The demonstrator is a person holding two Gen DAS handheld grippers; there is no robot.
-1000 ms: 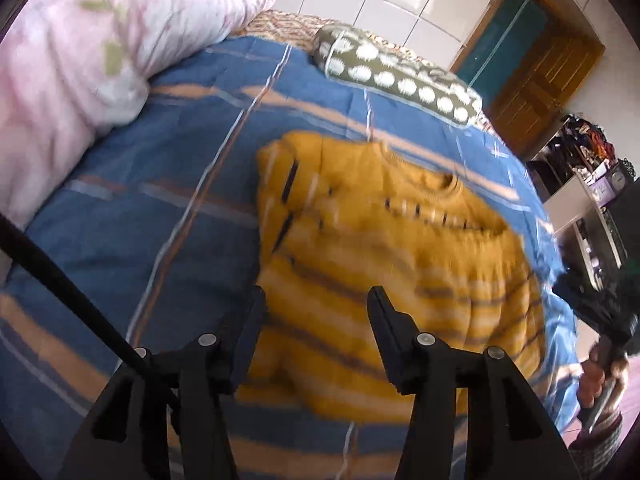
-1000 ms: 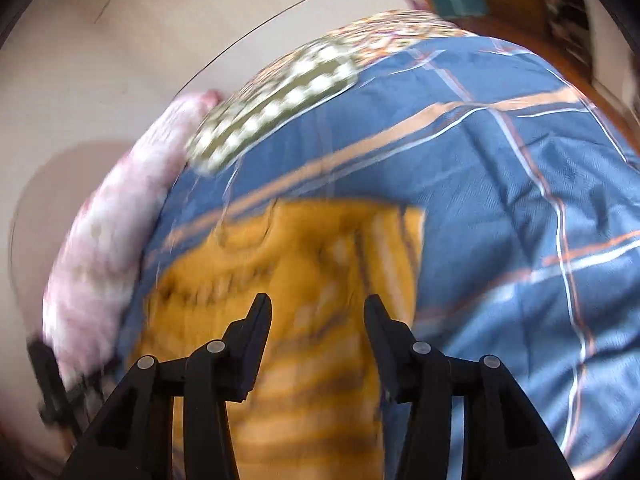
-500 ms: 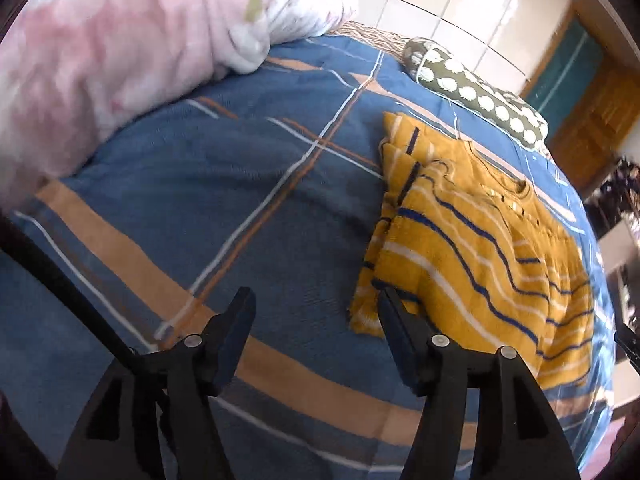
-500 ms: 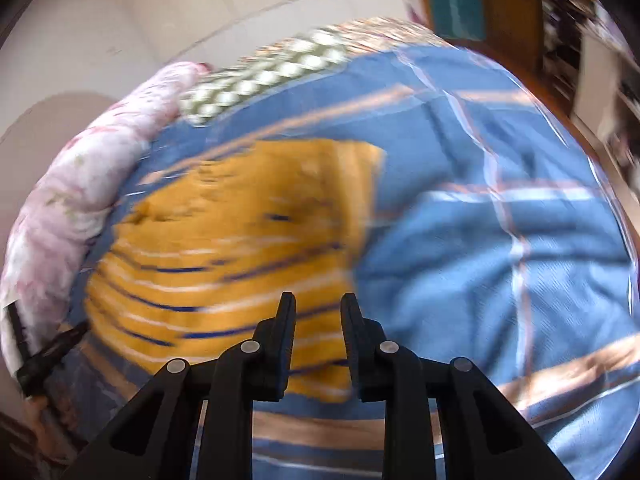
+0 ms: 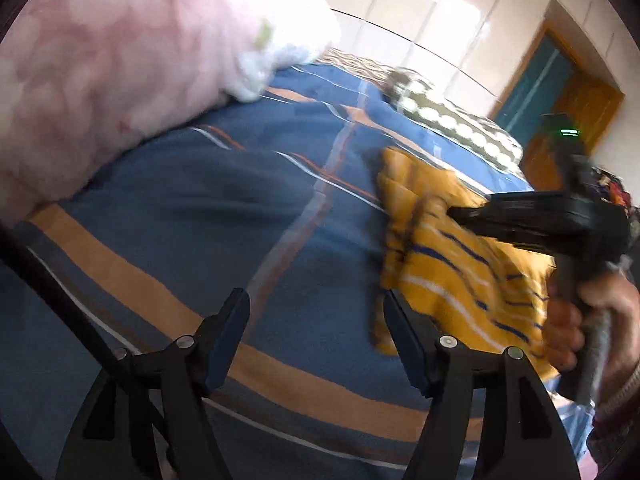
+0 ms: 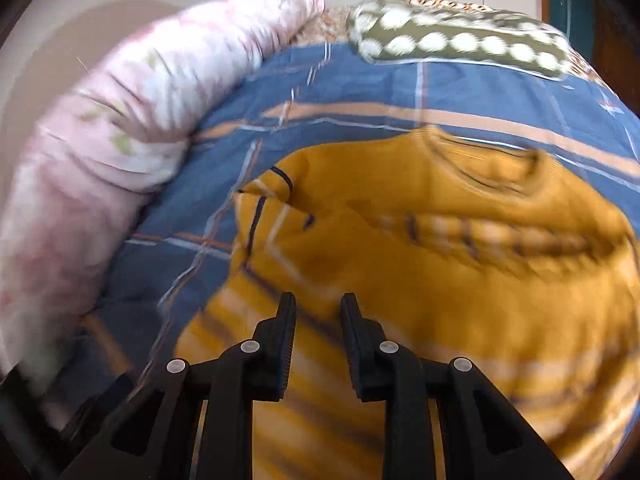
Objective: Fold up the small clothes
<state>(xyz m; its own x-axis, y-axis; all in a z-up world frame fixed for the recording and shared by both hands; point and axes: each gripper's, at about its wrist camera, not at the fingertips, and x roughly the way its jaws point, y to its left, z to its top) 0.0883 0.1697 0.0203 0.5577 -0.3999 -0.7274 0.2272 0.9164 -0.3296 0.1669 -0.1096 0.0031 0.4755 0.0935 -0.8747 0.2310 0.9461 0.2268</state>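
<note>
A small mustard-yellow sweater with dark blue and white stripes [image 6: 460, 248] lies on the blue plaid bedspread, its sleeves folded in. In the left wrist view the sweater [image 5: 452, 264] lies to the right. My left gripper [image 5: 316, 304] is open and empty, above bare bedspread to the left of the sweater. My right gripper [image 6: 318, 308] hovers over the sweater's lower left part, its jaws narrowly apart with nothing between them. It also shows in the left wrist view [image 5: 532, 216], held by a hand above the sweater.
A pink floral quilt [image 5: 120, 64] is bunched along the left side of the bed [image 5: 200, 208]. A green pillow with white dots [image 6: 456, 40] lies at the head. A tiled wall and a wooden door [image 5: 568, 92] stand beyond.
My left gripper stays off to the left of the sweater. My right gripper has swung over the sweater toward its left side and opened slightly; it now appears in the left wrist view.
</note>
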